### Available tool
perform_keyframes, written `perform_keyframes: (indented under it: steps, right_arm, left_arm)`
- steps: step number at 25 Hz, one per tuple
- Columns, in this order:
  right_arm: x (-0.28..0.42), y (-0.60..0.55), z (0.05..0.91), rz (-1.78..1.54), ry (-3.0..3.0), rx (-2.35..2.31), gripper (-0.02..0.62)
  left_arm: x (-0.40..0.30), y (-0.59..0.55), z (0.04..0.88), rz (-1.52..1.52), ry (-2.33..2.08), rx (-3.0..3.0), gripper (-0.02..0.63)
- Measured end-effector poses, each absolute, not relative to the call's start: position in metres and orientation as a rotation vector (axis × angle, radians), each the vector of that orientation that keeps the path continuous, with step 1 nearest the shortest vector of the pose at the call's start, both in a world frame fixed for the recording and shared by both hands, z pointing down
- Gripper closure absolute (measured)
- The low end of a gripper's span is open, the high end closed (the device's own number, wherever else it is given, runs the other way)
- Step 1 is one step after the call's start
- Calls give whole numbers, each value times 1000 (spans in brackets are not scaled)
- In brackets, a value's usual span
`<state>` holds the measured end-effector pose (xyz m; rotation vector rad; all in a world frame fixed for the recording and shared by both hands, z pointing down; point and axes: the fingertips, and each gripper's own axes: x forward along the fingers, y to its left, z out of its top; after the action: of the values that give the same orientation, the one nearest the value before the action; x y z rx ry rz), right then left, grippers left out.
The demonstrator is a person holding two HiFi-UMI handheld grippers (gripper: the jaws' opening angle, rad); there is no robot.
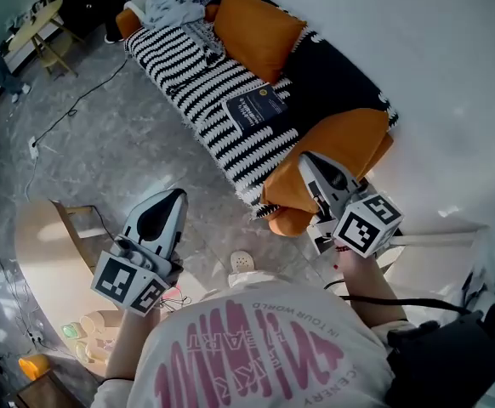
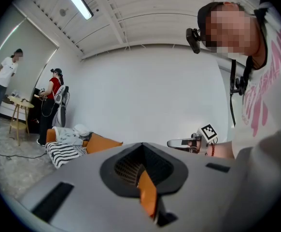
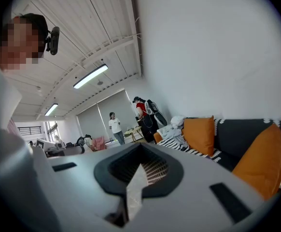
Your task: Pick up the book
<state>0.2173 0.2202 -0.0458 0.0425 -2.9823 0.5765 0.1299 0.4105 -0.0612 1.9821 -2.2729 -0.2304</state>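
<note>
The book (image 1: 256, 107) is dark blue and lies flat on the black-and-white striped blanket (image 1: 188, 70) of a sofa, in the head view only. My left gripper (image 1: 176, 195) is shut and empty over the grey floor, well short of the sofa's front edge. Also shut and empty, my right gripper (image 1: 308, 159) hangs over the near orange cushion (image 1: 341, 147), a short way below and right of the book. The left gripper view catches the right gripper (image 2: 186, 142) held level. Neither gripper view shows the book.
A second orange cushion (image 1: 256, 28) and a heap of clothes (image 1: 169, 5) lie at the sofa's far end. A round wooden table (image 1: 48, 253) stands at lower left, a slipper (image 1: 242, 262) by my feet. Cables (image 1: 69, 109) cross the floor. Two people (image 2: 51, 105) stand far off.
</note>
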Motion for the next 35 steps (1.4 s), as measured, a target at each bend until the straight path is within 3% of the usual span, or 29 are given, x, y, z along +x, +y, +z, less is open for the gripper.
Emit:
perform_keyframes:
  steps: [14, 35]
  right_arm:
    - [176, 185, -32, 586, -2964, 72, 586]
    - [61, 155, -36, 649, -2949, 340, 586]
  left_arm:
    - [80, 381, -61, -163, -2276, 2009, 598]
    - [-76, 352, -86, -95, -2228, 2163, 598]
